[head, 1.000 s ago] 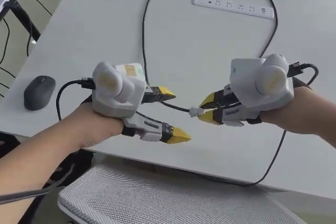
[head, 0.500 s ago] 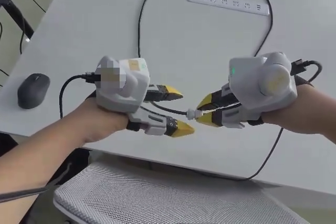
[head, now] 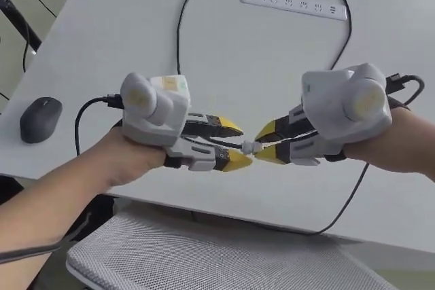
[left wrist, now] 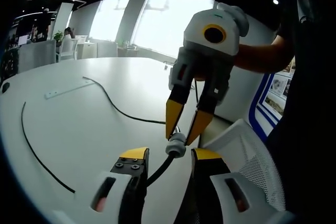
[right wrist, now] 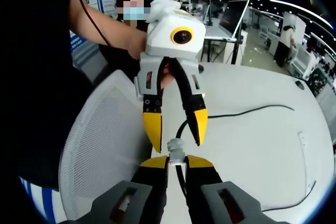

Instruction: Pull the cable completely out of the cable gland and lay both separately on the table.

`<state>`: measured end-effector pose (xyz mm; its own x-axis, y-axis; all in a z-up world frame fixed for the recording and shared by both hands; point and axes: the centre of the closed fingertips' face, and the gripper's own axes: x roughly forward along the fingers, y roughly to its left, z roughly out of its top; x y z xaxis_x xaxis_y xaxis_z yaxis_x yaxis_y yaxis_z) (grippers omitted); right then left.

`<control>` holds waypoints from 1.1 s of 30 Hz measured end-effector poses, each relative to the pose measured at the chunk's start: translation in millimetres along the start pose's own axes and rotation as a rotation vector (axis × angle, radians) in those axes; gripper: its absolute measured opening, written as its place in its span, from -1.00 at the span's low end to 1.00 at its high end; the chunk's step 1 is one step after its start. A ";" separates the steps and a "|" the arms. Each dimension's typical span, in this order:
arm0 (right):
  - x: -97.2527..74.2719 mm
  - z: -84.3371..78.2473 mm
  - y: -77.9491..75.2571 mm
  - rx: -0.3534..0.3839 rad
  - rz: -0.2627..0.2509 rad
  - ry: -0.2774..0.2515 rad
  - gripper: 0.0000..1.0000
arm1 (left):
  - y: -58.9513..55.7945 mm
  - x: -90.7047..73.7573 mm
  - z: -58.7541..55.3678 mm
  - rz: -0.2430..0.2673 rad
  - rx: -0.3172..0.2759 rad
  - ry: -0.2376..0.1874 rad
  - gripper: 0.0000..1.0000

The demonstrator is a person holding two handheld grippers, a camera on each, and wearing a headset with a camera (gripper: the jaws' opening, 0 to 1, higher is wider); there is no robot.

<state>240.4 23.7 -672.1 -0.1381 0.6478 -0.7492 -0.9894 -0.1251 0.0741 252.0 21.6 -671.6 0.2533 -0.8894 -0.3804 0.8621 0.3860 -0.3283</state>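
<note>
Pull not yet made, by the look of it. The cable gland [head: 251, 146], still on the cable [head: 179, 45], is above the table's [head: 136, 25] near edge, clenched in the right gripper [head: 262, 145]. The left gripper [head: 243, 143] is released, its jaws astride the cable. Neither part lies on the table.

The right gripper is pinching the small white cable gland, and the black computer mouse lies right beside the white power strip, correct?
No. The right gripper is shut on the small white cable gland, but the black computer mouse lies at the left edge of the white table, far from the white power strip, per the head view.
</note>
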 end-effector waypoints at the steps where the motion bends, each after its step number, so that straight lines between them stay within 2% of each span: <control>1: -0.2 -0.2 -0.2 -0.001 0.002 -0.003 -0.88 | -0.1 0.0 0.1 -0.001 -0.001 0.000 -0.37; 20: -1.8 -1.1 -1.1 -0.001 0.029 -0.026 -0.88 | -5.9 2.3 3.1 -0.045 0.003 -0.012 -0.65; 27: -0.2 -0.6 0.9 -0.014 0.031 -0.034 -0.87 | -6.8 2.5 1.5 -0.045 0.026 -0.005 -0.67; 33: 3.2 -0.5 0.4 -0.024 0.010 -0.049 -0.85 | -4.9 1.6 -2.5 -0.034 -0.023 0.024 -0.68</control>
<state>239.6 25.3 -674.8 -0.1504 0.6825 -0.7152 -0.9866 -0.1495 0.0648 247.0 18.8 -672.7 0.2128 -0.8963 -0.3891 0.8599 0.3609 -0.3611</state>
